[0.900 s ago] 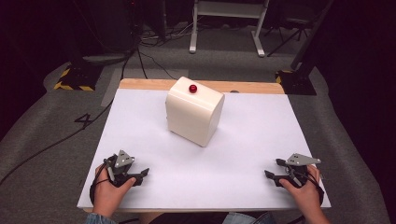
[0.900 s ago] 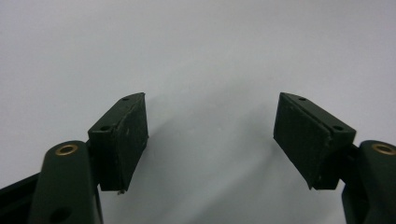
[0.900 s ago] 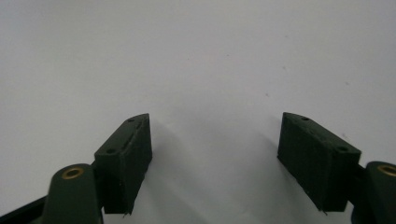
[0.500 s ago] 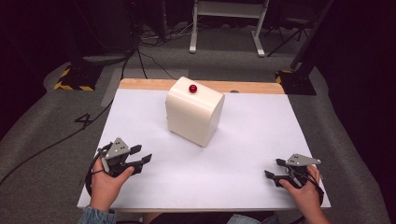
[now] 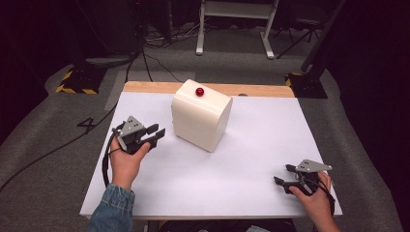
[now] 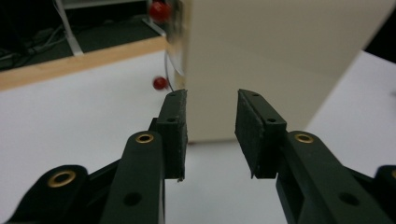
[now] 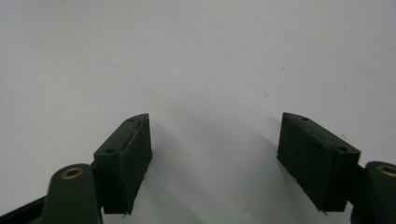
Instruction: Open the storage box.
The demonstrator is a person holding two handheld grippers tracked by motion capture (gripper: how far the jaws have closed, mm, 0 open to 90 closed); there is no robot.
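Left tongs [image 5: 153, 135] moved up beside cream box [image 5: 200, 116], apart; right tongs [image 5: 286, 176] apart; box top cropped.

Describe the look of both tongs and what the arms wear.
Both the left tongs and right tongs are black with flat padded jaws, brass-ringed holes, a grey three-cornered plate on top and a black cable. The left arm wears a denim sleeve.
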